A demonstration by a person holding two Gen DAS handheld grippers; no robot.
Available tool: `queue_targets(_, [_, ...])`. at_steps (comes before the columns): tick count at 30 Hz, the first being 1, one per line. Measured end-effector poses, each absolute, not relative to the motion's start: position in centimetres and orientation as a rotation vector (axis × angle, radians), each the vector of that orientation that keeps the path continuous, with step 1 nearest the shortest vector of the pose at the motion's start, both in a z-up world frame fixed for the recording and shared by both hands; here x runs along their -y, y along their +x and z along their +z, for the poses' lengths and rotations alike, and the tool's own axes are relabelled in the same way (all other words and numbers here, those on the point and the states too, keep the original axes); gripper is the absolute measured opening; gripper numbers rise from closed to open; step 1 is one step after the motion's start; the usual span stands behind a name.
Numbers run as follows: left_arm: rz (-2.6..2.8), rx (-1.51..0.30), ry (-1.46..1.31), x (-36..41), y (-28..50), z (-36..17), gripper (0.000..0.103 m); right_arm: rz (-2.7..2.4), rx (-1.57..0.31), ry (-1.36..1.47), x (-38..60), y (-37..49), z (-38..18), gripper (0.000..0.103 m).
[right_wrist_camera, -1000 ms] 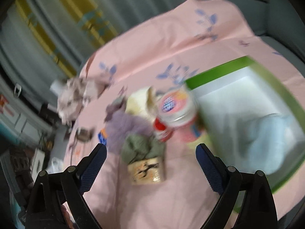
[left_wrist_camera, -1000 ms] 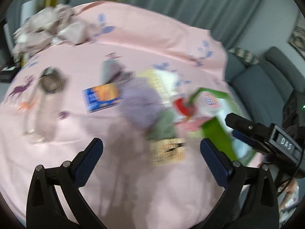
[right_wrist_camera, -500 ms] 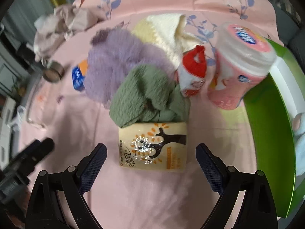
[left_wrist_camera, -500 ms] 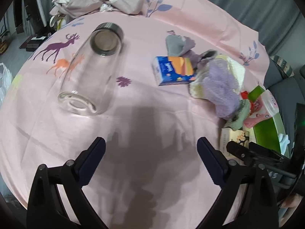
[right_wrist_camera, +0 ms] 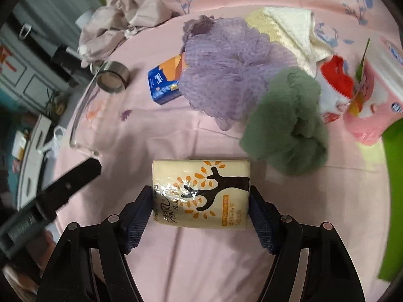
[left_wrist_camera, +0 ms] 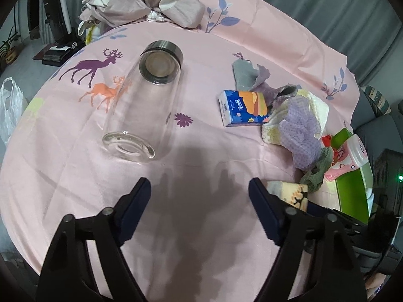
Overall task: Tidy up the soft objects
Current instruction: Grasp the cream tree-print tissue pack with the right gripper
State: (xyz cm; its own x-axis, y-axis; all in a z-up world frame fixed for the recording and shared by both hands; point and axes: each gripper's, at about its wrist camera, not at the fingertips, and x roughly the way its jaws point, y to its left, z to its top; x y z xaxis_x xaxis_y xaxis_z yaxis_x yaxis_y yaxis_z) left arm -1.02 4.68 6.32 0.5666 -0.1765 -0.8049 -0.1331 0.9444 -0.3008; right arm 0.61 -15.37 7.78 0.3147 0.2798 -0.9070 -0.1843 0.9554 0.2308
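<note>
A yellow tissue pack [right_wrist_camera: 201,193] with a black tree print lies on the pink cloth [right_wrist_camera: 201,251]. My right gripper [right_wrist_camera: 200,194] straddles it, jaws closing, and its blue pads touch both ends. Just beyond lie a green fluffy cloth [right_wrist_camera: 287,123], a purple mesh pouf [right_wrist_camera: 226,68] and a cream towel [right_wrist_camera: 289,30]. My left gripper [left_wrist_camera: 199,185] hovers over bare cloth, jaws closing with nothing between them. In its view the yellow tissue pack [left_wrist_camera: 289,191] peeks out past the right finger.
A glass bottle [left_wrist_camera: 146,110] lies on its side, a blue tissue pack [left_wrist_camera: 243,108] to its right. A red packet [right_wrist_camera: 337,80], a pink tub [right_wrist_camera: 377,95] and a green box [right_wrist_camera: 393,201] crowd the right. Crumpled fabric [left_wrist_camera: 143,2] sits at the far edge.
Both grippers have dropped closer to the cloth and their jaws have narrowed. The right one now has the yellow tissue pack between its pads.
</note>
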Motion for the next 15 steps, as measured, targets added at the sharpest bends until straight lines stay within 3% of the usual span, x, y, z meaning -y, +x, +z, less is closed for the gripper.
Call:
queue_targets(4, [-0.018,-0.972,-0.345,-4.6,-1.1,6.4,0.072,0.331,-1.225,0.067,14.3,0.3,7.8,0.076])
queue_targets(10, [-0.073,-0.969,-0.381,-4.5,-1.2,6.6,0.067,0.339,-1.174,0.138,16.3,0.1,10.1,0.086])
queue_targets(12, [-0.116,-0.976,-0.412,-4.3,-1.2,6.5,0.052,0.344,-1.154,0.196,17.5,0.0,10.9,0.086])
queue_targets(15, [-0.200,-0.998,-0.445,-3.3,-1.3,6.2,0.039,0.345,-1.121,0.258,18.9,-0.1,11.6,0.086])
